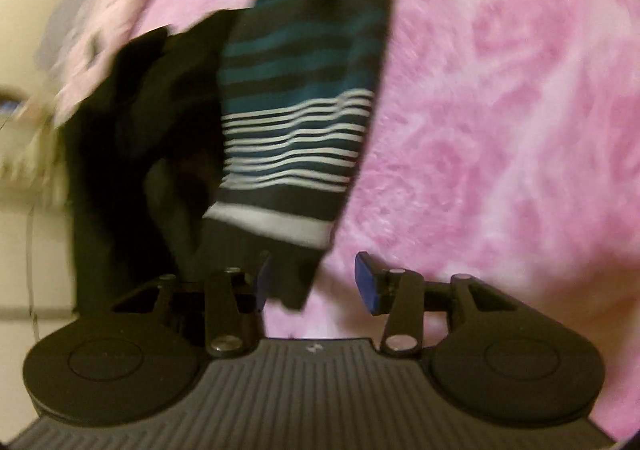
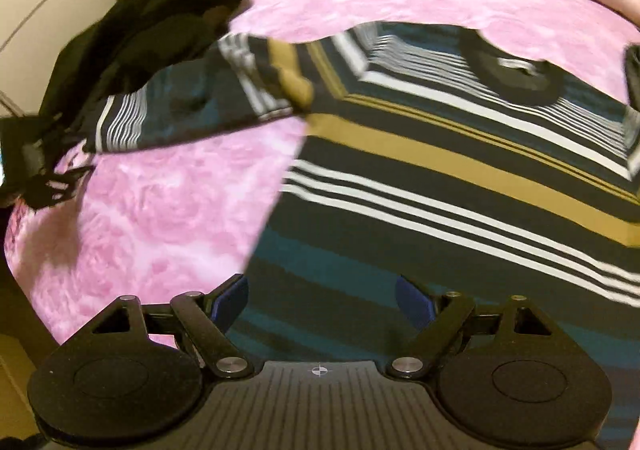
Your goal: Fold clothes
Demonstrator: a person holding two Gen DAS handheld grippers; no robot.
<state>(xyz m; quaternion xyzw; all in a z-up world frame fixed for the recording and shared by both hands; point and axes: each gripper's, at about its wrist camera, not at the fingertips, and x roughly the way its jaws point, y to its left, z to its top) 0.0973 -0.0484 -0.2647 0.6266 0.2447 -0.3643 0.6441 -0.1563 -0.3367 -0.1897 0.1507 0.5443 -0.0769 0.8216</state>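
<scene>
Cuff of the striped sweater's sleeve (image 1: pixel 296 138) lay on the pink fleece blanket (image 1: pixel 500 110) in your left view, its end between the spread fingers of your left gripper (image 1: pixel 314 282), not clamped; a black garment (image 1: pixel 132 138) sat beside it. Closing on the cuff itself would likely have given a cleaner fold. In the right view, your right gripper (image 2: pixel 322 300) hovered wide open over the sweater body (image 2: pixel 440 170), spread flat; a grip near the hem edge (image 2: pixel 268 218) looked best

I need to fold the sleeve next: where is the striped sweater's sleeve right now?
In the right wrist view the sleeve stretches left from the striped sweater across the pink blanket, its cuff beside the black garment.
</scene>
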